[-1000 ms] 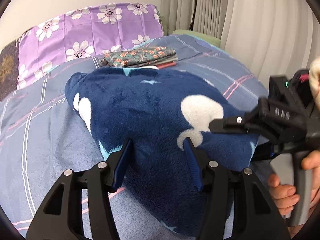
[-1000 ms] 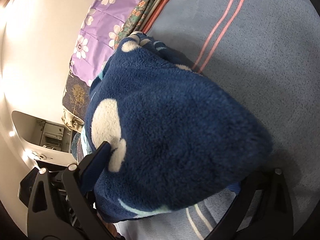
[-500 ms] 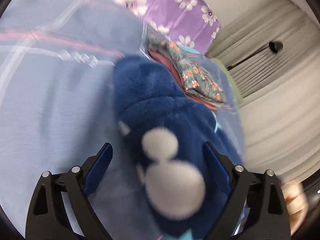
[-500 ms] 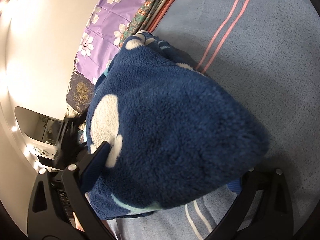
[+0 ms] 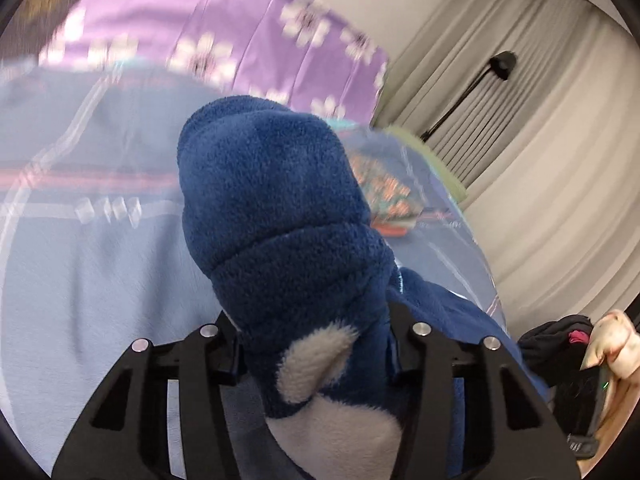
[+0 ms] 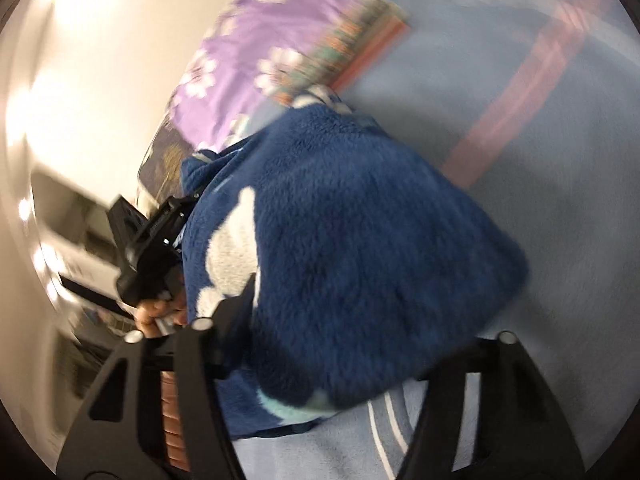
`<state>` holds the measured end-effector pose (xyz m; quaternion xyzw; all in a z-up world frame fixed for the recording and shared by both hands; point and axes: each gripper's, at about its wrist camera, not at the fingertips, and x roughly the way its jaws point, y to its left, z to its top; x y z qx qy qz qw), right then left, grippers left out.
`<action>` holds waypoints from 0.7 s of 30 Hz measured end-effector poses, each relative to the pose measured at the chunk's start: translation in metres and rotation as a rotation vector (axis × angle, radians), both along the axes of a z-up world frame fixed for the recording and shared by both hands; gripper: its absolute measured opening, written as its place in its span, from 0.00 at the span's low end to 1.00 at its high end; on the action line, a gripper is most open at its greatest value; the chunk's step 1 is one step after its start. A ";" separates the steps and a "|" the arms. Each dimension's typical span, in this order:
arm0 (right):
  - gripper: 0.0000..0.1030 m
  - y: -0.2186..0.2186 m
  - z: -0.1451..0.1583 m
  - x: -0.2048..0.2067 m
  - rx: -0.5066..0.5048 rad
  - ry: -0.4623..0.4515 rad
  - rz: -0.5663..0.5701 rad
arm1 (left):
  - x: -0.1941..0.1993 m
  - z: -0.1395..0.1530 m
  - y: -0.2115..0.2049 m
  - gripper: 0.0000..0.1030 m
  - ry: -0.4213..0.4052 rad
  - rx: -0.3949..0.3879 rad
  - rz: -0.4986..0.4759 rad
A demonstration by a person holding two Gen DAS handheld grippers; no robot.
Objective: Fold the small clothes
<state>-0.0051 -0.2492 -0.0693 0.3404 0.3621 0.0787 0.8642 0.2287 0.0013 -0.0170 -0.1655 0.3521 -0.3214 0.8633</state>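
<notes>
From the left wrist view, the dark blue fleece garment with white blotches (image 5: 280, 240) is bunched into a thick, rounded roll that rises from between the left gripper (image 5: 314, 354) fingers and hangs above the pale blue striped bed sheet (image 5: 80, 280). The fingers have just been closing, and they now clamp the fleece with a white patch squeezed between them. Behind lie a blurred purple flowered pillow (image 5: 224, 32) and a folded floral cloth (image 5: 384, 192); at the lower right a hand (image 5: 612, 352) grips the other tool.

From the right wrist view, the same fleece (image 6: 360, 240) spreads wide and lumpy over the sheet (image 6: 560, 120), a pale aqua edge showing below. The right gripper (image 6: 352, 344) fingers have just been closing too; the fabric fills the gap and they pinch it. The left gripper (image 6: 156, 240) sits at the garment's far side, tilted, a hand (image 6: 154, 314) beneath it.
</notes>
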 end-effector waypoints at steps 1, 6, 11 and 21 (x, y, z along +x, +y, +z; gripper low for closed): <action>0.55 0.004 0.013 0.007 -0.027 -0.032 0.030 | -0.005 0.012 0.006 0.49 -0.031 0.003 0.015; 0.55 0.034 0.072 0.063 -0.133 -0.165 0.206 | 0.000 0.078 0.068 0.50 -0.157 -0.029 0.167; 0.55 0.081 0.110 0.182 -0.197 -0.235 0.389 | 0.041 0.111 0.128 0.51 -0.187 -0.046 0.367; 0.55 0.154 0.092 0.394 -0.333 -0.157 0.491 | 0.163 0.073 0.177 0.51 -0.103 0.084 0.655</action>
